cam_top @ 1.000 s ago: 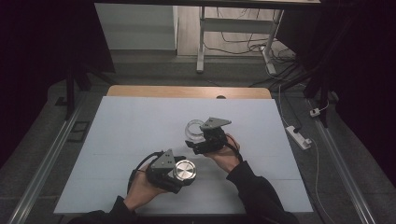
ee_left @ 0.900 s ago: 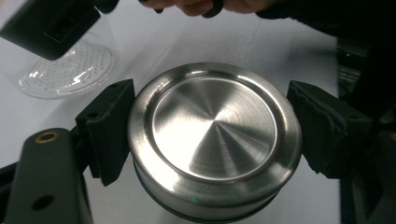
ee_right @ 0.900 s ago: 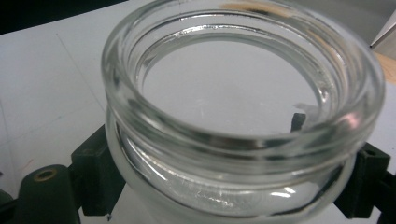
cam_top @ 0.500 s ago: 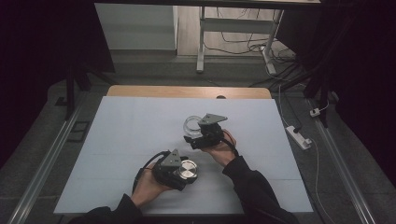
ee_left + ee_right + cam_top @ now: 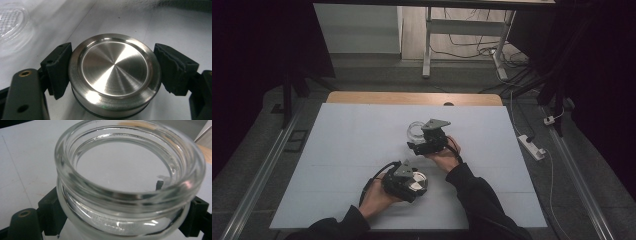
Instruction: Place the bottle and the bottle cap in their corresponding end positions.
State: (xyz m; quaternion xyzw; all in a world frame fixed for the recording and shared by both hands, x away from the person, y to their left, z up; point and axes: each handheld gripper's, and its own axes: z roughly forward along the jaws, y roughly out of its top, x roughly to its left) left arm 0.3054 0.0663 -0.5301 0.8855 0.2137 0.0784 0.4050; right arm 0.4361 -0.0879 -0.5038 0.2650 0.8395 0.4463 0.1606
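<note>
Left tongs clamped on steel lid, at 7 o'clock of right tongs; right tongs clamped on empty glass jar, mouth open. Step in hand, by judgement: lid and jar separated, both held near white tabletop. Next: set down or rejoin squarely. Wooden edge at 12 o'clock; dark room, cables on floor.
</note>
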